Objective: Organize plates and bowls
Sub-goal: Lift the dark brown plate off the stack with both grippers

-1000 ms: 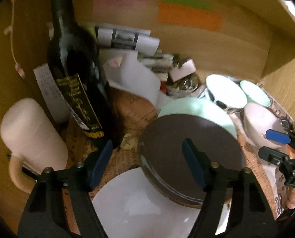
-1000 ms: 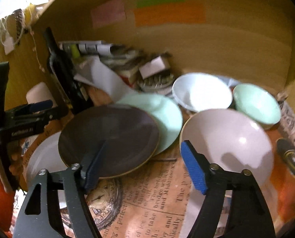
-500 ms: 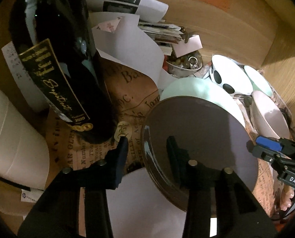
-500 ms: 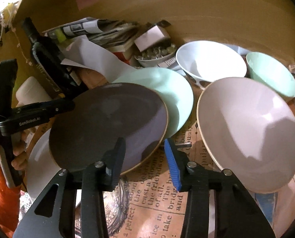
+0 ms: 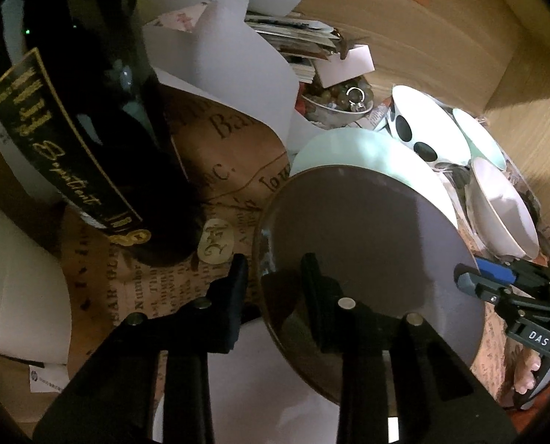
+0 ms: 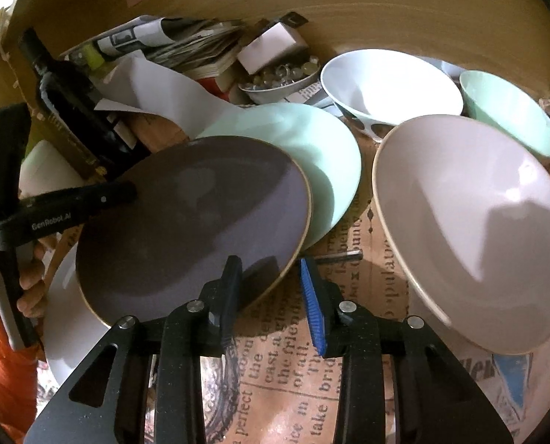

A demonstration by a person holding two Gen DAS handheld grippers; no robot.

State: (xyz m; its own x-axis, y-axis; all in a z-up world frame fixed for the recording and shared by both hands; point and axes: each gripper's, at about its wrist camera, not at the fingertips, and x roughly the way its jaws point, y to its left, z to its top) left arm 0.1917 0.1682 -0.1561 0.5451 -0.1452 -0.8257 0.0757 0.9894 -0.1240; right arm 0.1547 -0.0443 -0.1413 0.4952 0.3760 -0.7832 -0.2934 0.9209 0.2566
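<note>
A dark brown plate (image 5: 371,244) (image 6: 193,222) lies tilted over a white plate (image 5: 260,381) (image 6: 67,318) and a mint green plate (image 5: 356,148) (image 6: 304,148). My left gripper (image 5: 275,277) straddles the brown plate's left rim, jaws narrowed around it. My right gripper (image 6: 271,277) straddles its near right rim, one finger over the plate, a gap still showing. A pinkish bowl (image 6: 475,229) (image 5: 504,207), a white spotted bowl (image 6: 389,85) (image 5: 423,129) and a mint bowl (image 6: 508,114) sit at the right.
A dark wine bottle (image 5: 75,118) (image 6: 75,111) stands close on the left. A white mug (image 5: 16,288), folded papers (image 6: 186,51) and a small dish of beads (image 6: 282,77) crowd the back. Wooden walls (image 6: 386,11) enclose the shelf, lined with printed paper (image 6: 282,377).
Both grippers have moved in toward the brown plate and their jaws have narrowed around its opposite rims. The plate now looks lifted and tilted.
</note>
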